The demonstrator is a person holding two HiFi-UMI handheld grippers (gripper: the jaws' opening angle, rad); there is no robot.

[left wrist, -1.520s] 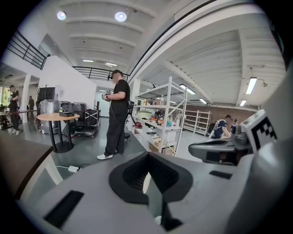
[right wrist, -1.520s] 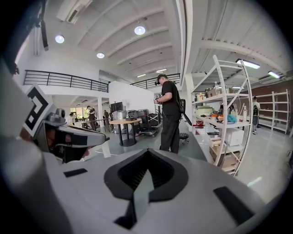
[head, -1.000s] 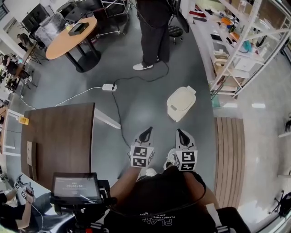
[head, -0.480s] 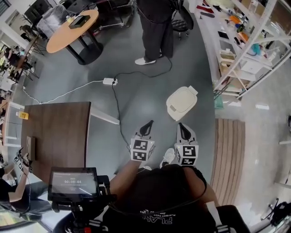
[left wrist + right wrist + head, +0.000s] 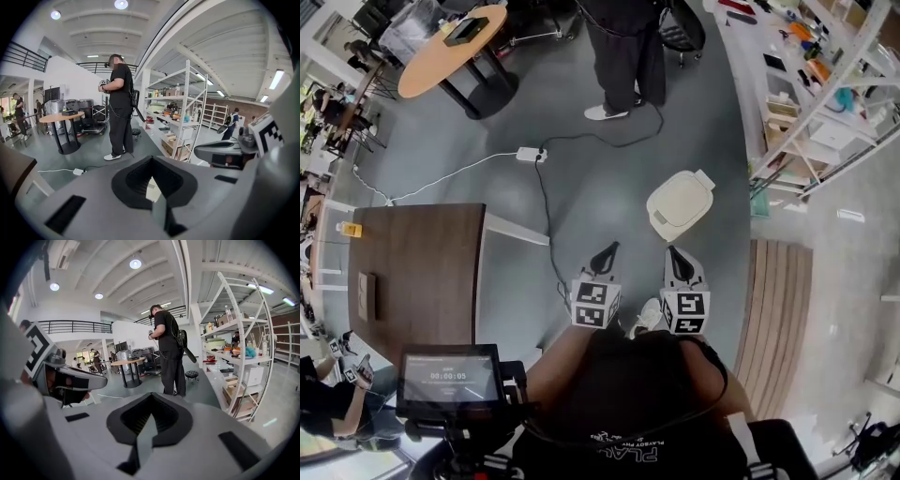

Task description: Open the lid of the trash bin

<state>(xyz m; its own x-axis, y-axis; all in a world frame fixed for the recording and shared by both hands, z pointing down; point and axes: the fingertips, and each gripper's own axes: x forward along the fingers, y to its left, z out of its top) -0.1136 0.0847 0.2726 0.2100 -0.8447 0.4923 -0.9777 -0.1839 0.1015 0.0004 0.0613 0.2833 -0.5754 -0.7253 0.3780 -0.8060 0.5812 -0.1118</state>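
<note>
Left tool [image 5: 605,251], right tool [image 5: 673,255], jaws together (empty), held abreast, near trash bin [image 5: 680,204]

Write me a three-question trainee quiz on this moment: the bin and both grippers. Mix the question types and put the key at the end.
1. True or false: the trash bin on the floor stands closed.
2. What does the right gripper hold between its fingers? A. the bin's lid. B. a cable. C. nothing.
3. Fill the gap: compared with the left gripper, the ___ gripper is nearer the bin in the head view.

Key: 1 true; 2 C; 3 right.
</note>
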